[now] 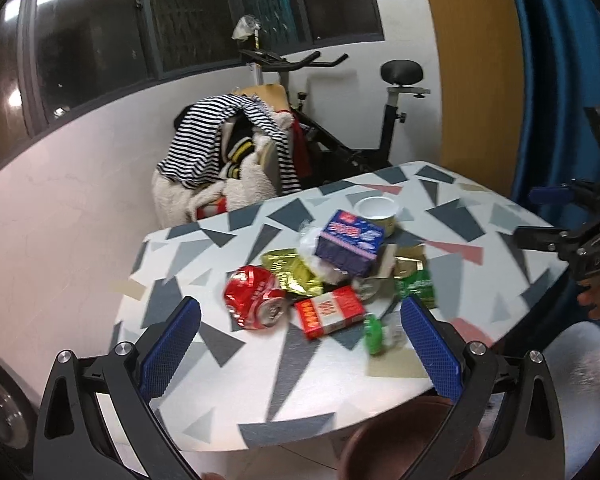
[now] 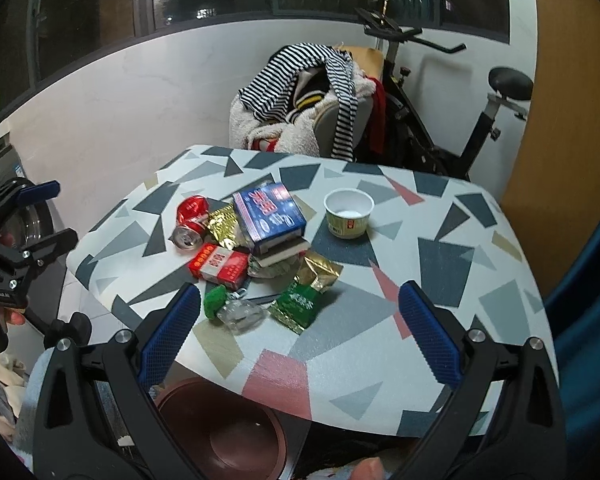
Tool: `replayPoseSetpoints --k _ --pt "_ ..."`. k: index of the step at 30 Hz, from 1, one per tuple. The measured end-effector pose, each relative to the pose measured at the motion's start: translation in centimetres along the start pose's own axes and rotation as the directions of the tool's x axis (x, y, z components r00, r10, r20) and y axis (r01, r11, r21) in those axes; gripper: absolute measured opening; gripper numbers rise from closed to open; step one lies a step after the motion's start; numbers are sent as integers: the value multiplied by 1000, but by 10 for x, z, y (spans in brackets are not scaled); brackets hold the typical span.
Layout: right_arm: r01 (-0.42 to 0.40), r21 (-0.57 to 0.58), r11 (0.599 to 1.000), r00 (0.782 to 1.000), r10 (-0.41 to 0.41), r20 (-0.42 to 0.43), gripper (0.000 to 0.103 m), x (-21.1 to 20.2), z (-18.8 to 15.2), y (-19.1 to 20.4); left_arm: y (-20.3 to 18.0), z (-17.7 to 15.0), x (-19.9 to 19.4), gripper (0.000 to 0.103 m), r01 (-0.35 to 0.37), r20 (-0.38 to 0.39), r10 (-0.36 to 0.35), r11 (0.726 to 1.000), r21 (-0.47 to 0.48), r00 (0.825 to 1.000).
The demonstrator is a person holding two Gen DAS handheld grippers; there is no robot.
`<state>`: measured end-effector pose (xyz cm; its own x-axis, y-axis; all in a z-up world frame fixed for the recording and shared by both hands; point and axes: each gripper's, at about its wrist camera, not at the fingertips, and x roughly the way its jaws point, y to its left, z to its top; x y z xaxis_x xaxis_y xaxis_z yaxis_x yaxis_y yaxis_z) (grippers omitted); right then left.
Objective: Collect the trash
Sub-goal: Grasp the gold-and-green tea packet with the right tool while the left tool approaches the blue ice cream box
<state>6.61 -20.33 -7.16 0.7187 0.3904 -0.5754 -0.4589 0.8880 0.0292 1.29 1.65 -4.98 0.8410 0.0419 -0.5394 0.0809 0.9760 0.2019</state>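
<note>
A heap of trash lies on the patterned table [image 1: 308,384] [image 2: 440,264]: a crushed red can [image 1: 254,296] [image 2: 191,216], a red packet [image 1: 329,311] [image 2: 219,266], a gold wrapper [image 1: 292,272] [image 2: 222,222], a blue box [image 1: 350,242] [image 2: 270,210], a green packet [image 1: 416,286] [image 2: 296,306], a green-capped crumpled bottle [image 1: 376,334] [image 2: 230,306] and a white paper cup [image 1: 378,210] [image 2: 349,212]. My left gripper [image 1: 300,344] hangs open above the near edge, short of the can and red packet. My right gripper [image 2: 300,338] is open too, just short of the green packet. Neither holds anything.
A brown bin [image 2: 224,430] [image 1: 404,444] stands on the floor under the table's near edge. Behind the table are a chair piled with striped clothes [image 1: 224,148] [image 2: 300,92] and an exercise bike [image 1: 340,112] [image 2: 440,112]. A blue curtain [image 1: 556,60] hangs at the right.
</note>
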Motion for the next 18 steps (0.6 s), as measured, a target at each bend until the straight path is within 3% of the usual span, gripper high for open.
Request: replayPoseSetpoints --k 2,5,8,11,15,18 --pt "5 6 1000 1000 -5 -24 98 11 -5 -5 9 -4 8 98 14 -9 -14 1000 -20 1000" --pt "-51 38 998 991 55 -118 97 34 -10 -10 24 -10 23 98 23 -41 -25 998 -58 999" --pt "9 -4 1000 989 -10 -150 97 57 -15 -7 38 -20 40 98 -6 -72 1 998 -68 997" --pt "30 53 998 985 -21 -171 97 86 -19 -16 49 -27 56 98 -10 -116 1 997 -78 993" --pt "8 120 993 977 18 -212 84 131 -18 -26 70 -37 82 98 -13 -184 -15 988 -151 983" --pt "3 154 988 970 35 -239 83 166 -19 -27 85 -45 96 98 -21 -206 -27 974 -227 978"
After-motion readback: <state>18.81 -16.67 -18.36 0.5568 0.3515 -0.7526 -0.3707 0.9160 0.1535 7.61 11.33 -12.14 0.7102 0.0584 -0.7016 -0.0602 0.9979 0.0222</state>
